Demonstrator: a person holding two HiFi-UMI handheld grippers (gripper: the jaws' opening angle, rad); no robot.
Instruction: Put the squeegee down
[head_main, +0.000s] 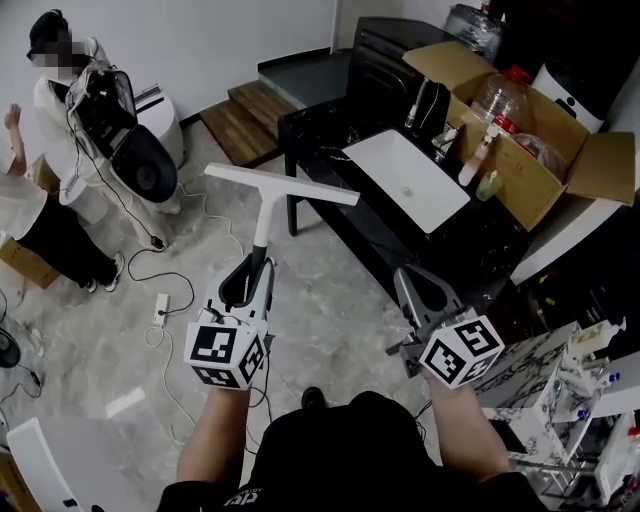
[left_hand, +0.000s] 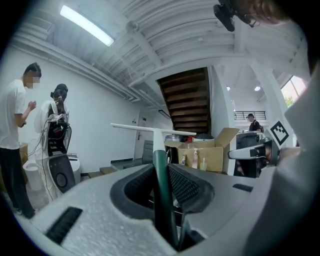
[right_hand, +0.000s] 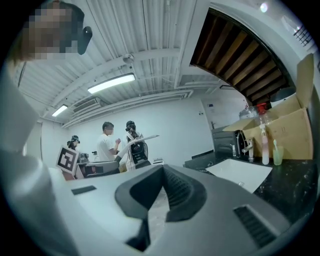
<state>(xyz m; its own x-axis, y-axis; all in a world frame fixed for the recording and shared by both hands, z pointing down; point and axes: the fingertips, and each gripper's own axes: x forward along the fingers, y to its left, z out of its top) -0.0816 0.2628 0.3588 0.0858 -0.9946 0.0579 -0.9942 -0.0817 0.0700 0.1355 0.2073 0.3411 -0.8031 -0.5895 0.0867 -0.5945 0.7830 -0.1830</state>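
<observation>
Squeegee (head_main: 281, 185) handle in left tongs (head_main: 257, 264), blade forward

- The squeegee (head_main: 268, 205) sits between the jaws of the left gripper (head_main: 250, 277). Its handle runs forward and its blade lies crosswise at the far end, above the floor (head_main: 330, 310).
- The right gripper (head_main: 412, 283) is off to its right, apart from it, near the tabletop's (head_main: 325, 130) close end.
- The tabletop stretches ahead and to the right, with a sink (head_main: 405, 180) set into it.
- A cardboard box (head_main: 545, 175) stands to the right of the sink, with a bottle (head_main: 503, 100) inside.
- Two people (head_main: 60, 130) stand at the far left.
</observation>
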